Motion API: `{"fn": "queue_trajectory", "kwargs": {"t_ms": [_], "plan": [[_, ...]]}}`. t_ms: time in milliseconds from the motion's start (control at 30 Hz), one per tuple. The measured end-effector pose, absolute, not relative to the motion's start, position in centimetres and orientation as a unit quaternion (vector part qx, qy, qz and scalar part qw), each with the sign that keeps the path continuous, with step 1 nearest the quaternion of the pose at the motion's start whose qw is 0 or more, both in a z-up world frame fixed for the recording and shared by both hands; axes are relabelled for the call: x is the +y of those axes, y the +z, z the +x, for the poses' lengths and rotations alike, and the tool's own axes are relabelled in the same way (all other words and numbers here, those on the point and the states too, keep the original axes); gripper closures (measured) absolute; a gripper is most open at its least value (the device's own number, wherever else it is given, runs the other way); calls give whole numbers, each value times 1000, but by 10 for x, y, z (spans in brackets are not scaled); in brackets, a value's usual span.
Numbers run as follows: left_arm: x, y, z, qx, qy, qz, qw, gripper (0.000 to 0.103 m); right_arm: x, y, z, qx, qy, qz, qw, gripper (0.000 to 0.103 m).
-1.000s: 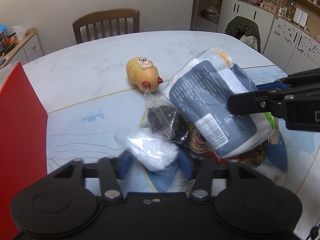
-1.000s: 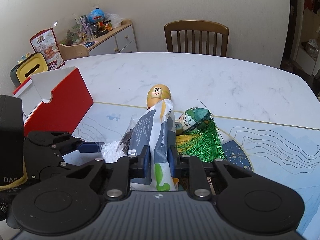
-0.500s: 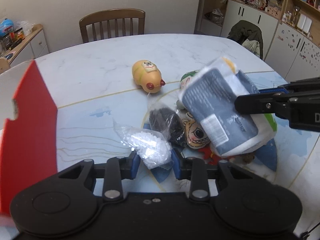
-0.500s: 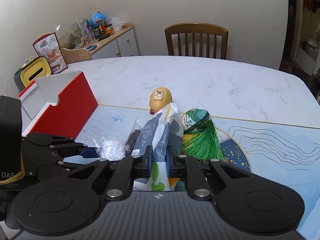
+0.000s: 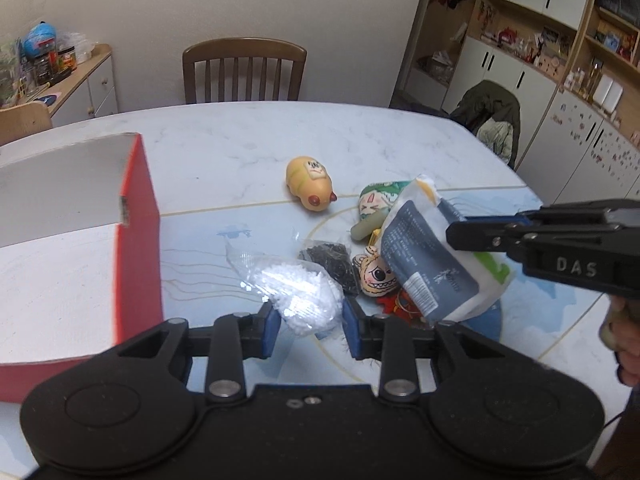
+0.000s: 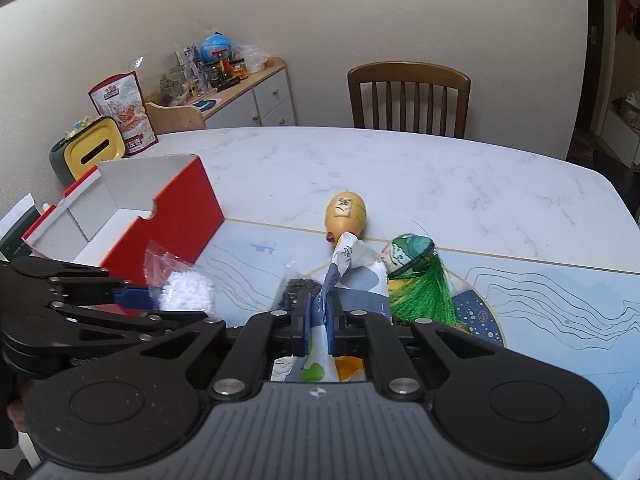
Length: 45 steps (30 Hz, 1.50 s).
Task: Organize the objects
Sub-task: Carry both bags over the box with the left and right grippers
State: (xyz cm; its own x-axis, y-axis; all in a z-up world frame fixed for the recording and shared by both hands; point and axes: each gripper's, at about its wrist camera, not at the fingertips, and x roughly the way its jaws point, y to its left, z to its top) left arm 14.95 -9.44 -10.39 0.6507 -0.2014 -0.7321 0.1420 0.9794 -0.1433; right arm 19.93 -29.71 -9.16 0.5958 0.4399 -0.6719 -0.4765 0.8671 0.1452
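Left gripper [image 5: 307,327] tilted down, clamping white bag [image 5: 298,294]

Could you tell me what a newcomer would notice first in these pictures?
Probably both grippers holding bags above the table: the left gripper pinches a clear bag of white granules, the right gripper a grey-blue and white packet. An open red box waits at left, toys cluttered beneath the packet.
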Motion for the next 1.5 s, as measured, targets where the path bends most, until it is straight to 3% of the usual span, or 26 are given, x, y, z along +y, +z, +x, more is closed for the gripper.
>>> {"fn": "queue_trajectory", "kwargs": {"t_ms": [800,1500], "plan": [[43,-45,122,385,-99,-73,914,72,-155,-13,162,307,301,-18,903,96],[150,-73,153,426,-41,-56,902,72,-26,-54,181,350,320,-46,879,96]]}}
